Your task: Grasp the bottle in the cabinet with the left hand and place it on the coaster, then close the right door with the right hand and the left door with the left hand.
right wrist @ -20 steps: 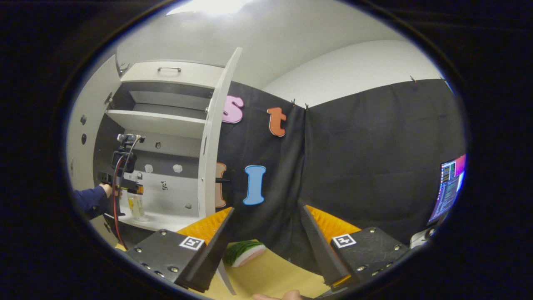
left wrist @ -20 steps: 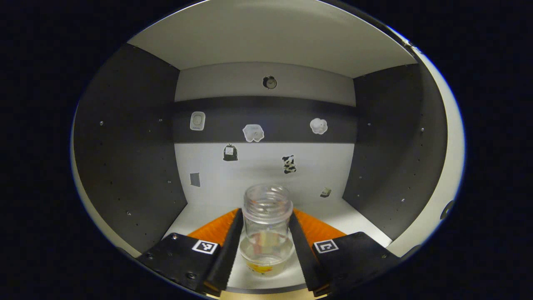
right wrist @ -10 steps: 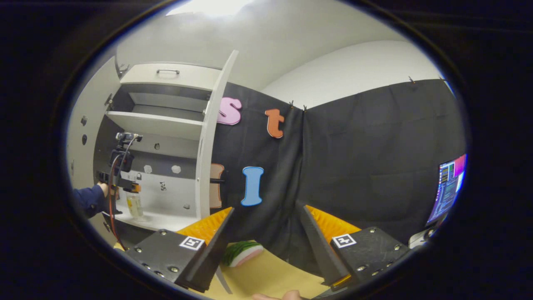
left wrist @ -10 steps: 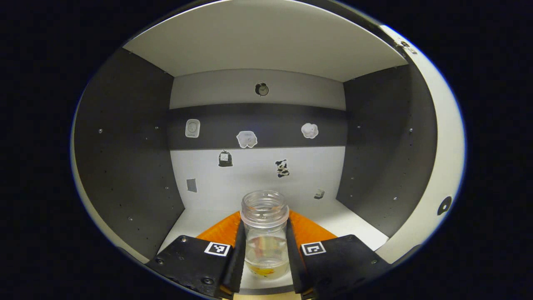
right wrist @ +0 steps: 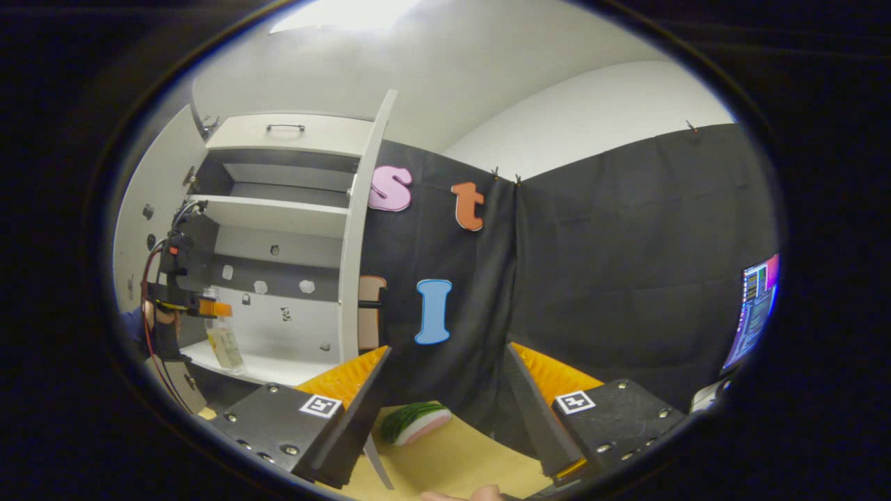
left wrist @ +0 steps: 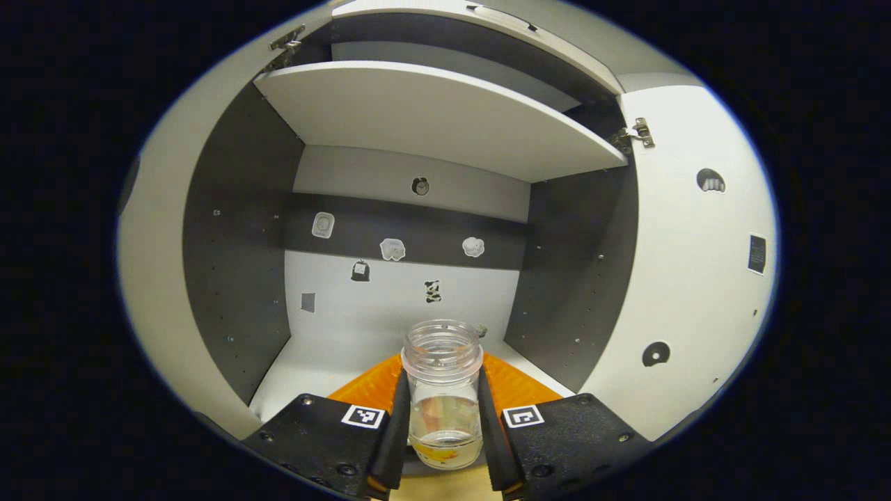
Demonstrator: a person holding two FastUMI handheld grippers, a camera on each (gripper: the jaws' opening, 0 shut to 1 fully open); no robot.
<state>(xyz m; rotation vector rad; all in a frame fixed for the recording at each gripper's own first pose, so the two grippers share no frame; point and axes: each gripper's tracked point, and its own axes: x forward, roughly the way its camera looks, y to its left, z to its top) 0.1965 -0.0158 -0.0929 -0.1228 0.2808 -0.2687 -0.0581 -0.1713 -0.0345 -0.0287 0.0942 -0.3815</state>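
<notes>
Fingers of the left gripper (left wrist: 443,445) clamp the clear bottle (left wrist: 443,393) at lower centre — cabinet (left wrist: 411,209) behind. Right gripper (right wrist: 445,410) fingers gape, holding nothing.

One bottle (left wrist: 443,396), two cabinet doors (left wrist: 696,278) (both open), two hand-held grippers (left wrist: 443,445).

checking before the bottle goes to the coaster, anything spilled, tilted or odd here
Nothing spilled or damaged. The capless bottle sits upright between the left gripper fingers, a little liquid in the bottom; in the right gripper view it looks slightly tilted. Both cabinet doors stand open.
</notes>
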